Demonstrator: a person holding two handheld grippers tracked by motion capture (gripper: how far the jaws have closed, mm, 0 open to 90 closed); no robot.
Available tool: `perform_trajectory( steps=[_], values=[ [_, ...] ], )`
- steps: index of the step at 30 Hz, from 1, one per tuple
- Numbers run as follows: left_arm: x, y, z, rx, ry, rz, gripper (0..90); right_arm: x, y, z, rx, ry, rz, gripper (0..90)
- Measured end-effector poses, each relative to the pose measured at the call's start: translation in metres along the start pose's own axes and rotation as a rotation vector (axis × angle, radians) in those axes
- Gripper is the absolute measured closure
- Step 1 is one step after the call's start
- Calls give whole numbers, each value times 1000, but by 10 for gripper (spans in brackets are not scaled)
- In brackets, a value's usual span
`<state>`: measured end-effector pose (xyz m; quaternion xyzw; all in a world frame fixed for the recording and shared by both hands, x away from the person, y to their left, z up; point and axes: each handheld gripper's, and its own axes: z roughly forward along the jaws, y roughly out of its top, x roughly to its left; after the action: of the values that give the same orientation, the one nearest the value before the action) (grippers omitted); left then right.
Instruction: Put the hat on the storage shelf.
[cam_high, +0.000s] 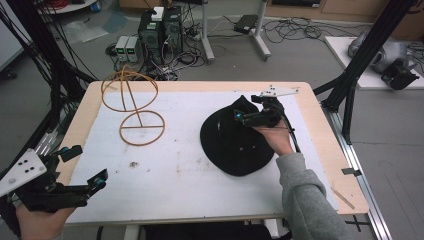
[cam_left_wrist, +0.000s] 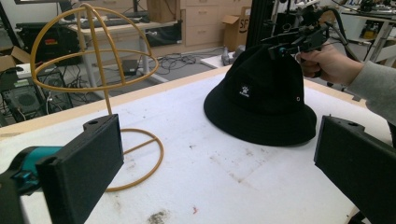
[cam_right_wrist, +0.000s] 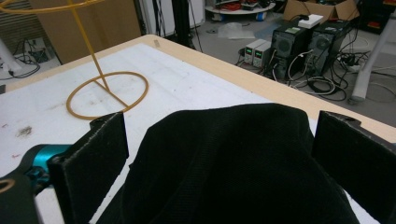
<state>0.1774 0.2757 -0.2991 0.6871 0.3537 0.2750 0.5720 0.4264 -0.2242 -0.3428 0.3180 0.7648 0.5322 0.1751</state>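
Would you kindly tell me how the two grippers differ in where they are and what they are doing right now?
The left gripper hangs at the table's near left corner, jaws open on nothing; the right gripper sits at the black bucket hat, jaws open to either side of its crown. The left is nearer the yellow wire hat stand. Both are hand-held with black jaws.

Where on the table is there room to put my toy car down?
The white mat is bare between the yellow wire stand and black hat, and along the near edge. The right side is crowded: the right gripper is at the hat.
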Motion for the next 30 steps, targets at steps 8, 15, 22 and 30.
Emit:
perform_trajectory(
  steps=[8, 15, 22, 30],
  values=[
    [0, 0, 0, 1, 1, 1, 17, -1, 0, -1, -6, -10, 6, 56],
    [0, 1, -2, -9, 6, 3, 17, 1, -2, 0, 4, 1, -10, 255],
    [0, 0, 0, -2, 9, 3, 17, 0, -4, -1, 11, 4, -11, 500],
    [1, 1, -5, -12, 20, -2, 17, -3, -4, -2, 42, 21, 2, 828]
  ],
)
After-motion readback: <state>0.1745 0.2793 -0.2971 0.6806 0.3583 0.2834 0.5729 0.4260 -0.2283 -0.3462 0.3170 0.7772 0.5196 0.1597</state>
